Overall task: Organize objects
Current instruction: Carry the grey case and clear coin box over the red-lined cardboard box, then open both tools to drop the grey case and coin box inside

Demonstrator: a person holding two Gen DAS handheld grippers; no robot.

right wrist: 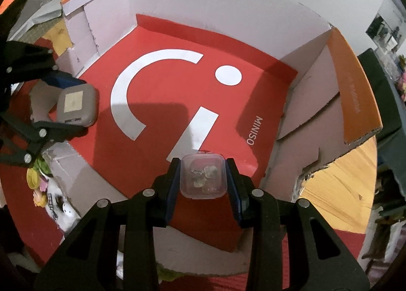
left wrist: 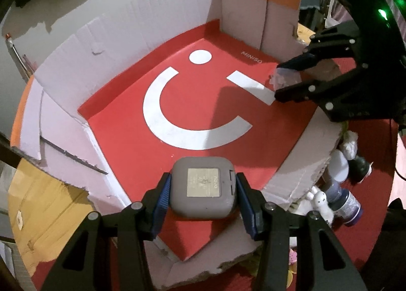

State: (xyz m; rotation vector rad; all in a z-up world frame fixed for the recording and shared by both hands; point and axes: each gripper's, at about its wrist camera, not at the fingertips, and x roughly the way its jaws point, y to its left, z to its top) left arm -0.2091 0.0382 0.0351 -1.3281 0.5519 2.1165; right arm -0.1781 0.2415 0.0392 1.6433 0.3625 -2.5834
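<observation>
Box (left wrist: 63, 62) with red liner holds nothing yet, left gripper (left wrist: 203, 197) fingers clenched on grey square case (left wrist: 204, 190) and right gripper (right wrist: 203, 179) on clear lidded container (right wrist: 201, 176), both poised over box, loose items (left wrist: 340, 184) outside left to sort

Both wrist views angled steeply down, close above the open cardboard box (left wrist: 63, 67) from opposite sides of it, sharing its red smiley liner (left wrist: 192, 103) (right wrist: 177, 83) and each other's gripper.
</observation>
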